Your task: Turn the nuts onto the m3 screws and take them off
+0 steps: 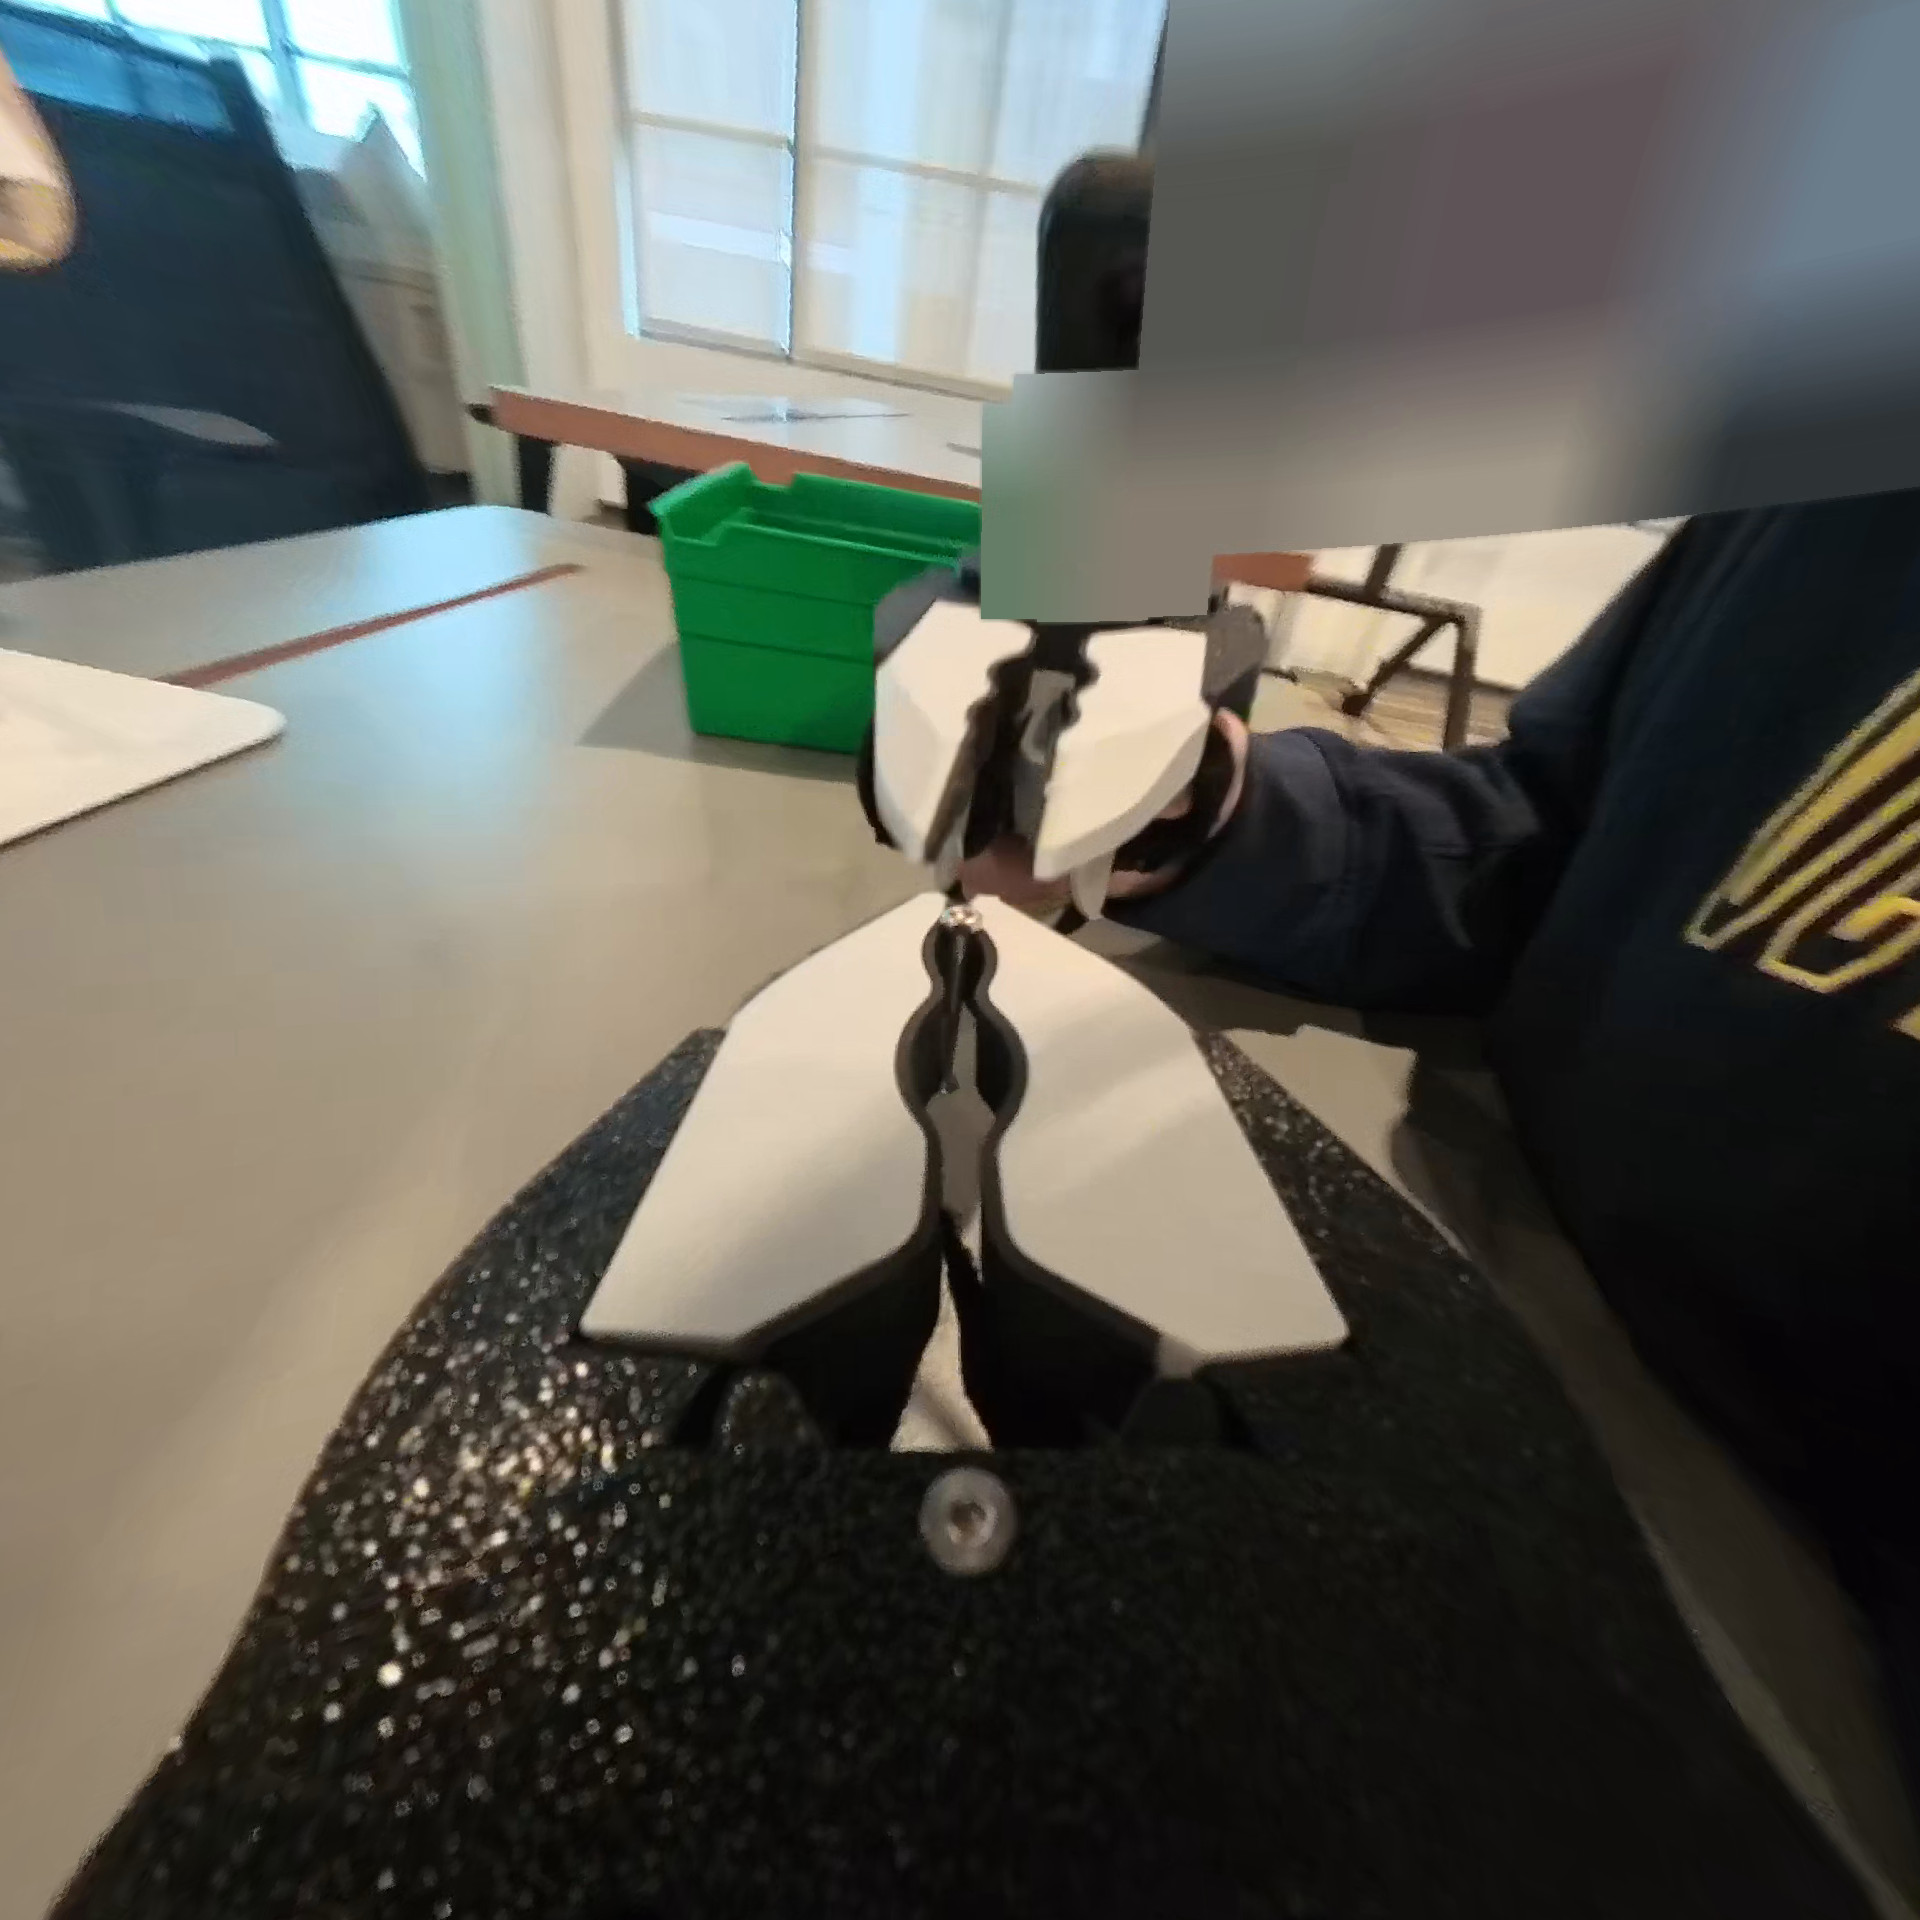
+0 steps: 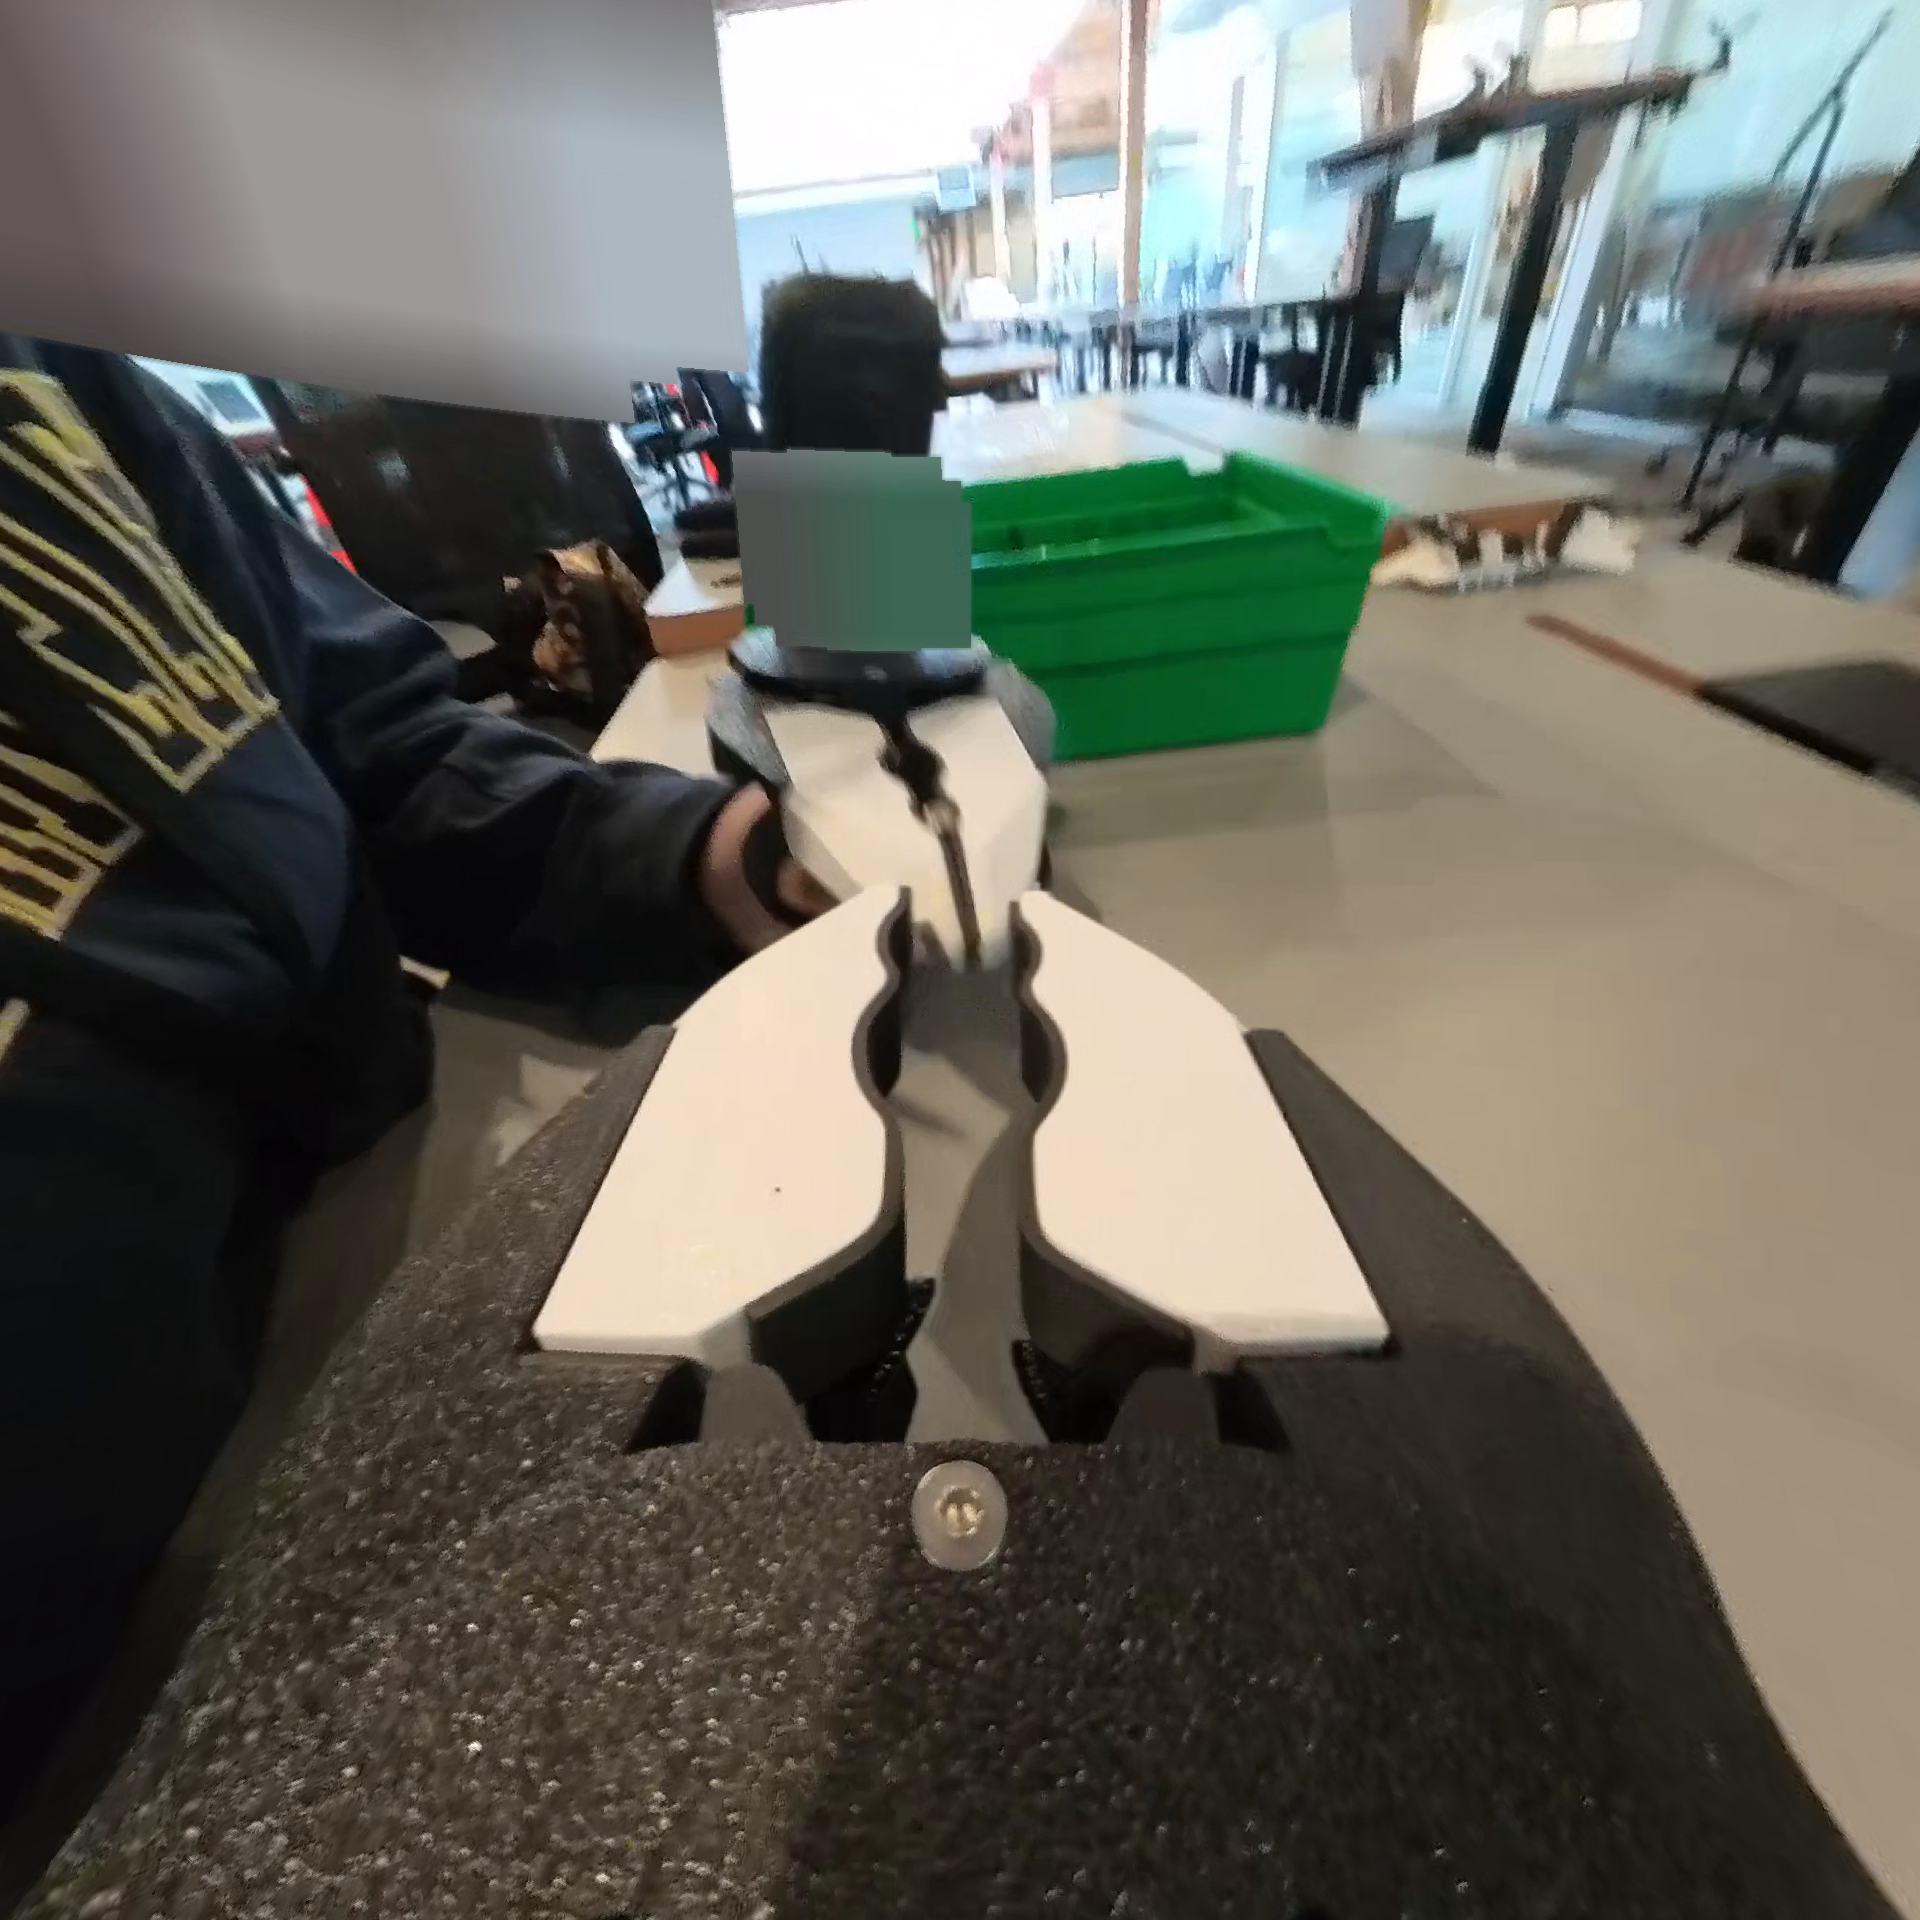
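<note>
Each hand-held gripper point(image 1: 961, 920) point(image 2: 961, 914) is built with two flat white fingers point(image 1: 821, 1122) point(image 2: 748, 1122) edged in black, their inner edges cut in wavy scallops. A black, grainy, speckled body point(image 1: 727, 1662) is seen behind them, fastened by one silver screw point(image 1: 964, 1525) point(image 2: 958, 1512). A dark navy sweatshirt point(image 1: 1714, 1039) with yellow outlined print point(image 2: 94, 623) and long sleeves point(image 2: 468, 810) is worn.

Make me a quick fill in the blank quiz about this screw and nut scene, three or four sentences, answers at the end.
1. The left gripper is shut on a thin dark ____ lying along its closed fingers.
2. A small shiny nut sits at the ____ of that gripper's fingers.
3. The right gripper has its fingers ____, with a clear gap between them.
4. The bin on the grey table is ____ in colour.

Missing words: screw; tips; apart; green
</note>
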